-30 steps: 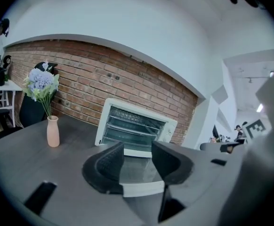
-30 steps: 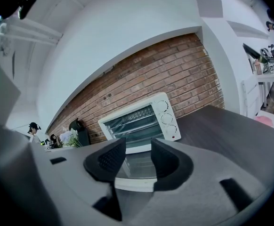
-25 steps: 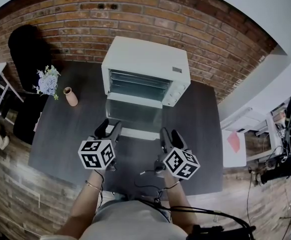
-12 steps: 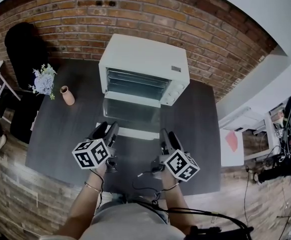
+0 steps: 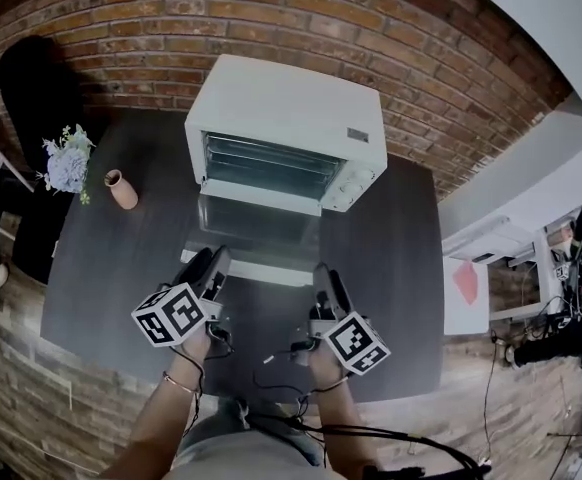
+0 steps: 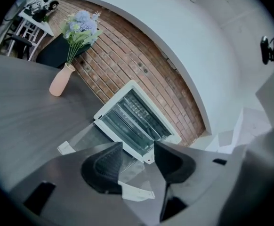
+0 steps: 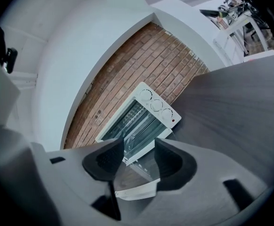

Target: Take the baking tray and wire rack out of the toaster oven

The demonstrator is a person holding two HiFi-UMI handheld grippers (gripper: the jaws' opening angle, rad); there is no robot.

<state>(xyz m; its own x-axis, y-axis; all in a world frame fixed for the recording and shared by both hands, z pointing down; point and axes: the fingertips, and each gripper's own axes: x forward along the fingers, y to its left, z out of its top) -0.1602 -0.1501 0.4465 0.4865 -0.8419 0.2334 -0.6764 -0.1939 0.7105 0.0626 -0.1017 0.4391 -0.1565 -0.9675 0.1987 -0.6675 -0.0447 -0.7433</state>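
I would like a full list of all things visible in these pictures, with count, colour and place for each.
table: one, dark grey, in front of the wall
brick wall: one, red-brown, behind the table
toaster oven: one, white, on the table's far side, glass door folded down open
wire rack: one made out, silvery, inside the oven
vase: one, pink, left of the oven, holding pale flowers
left gripper: one, dark, open, empty, near the door's front edge
right gripper: one, dark, open, empty, fingers just closing somewhat
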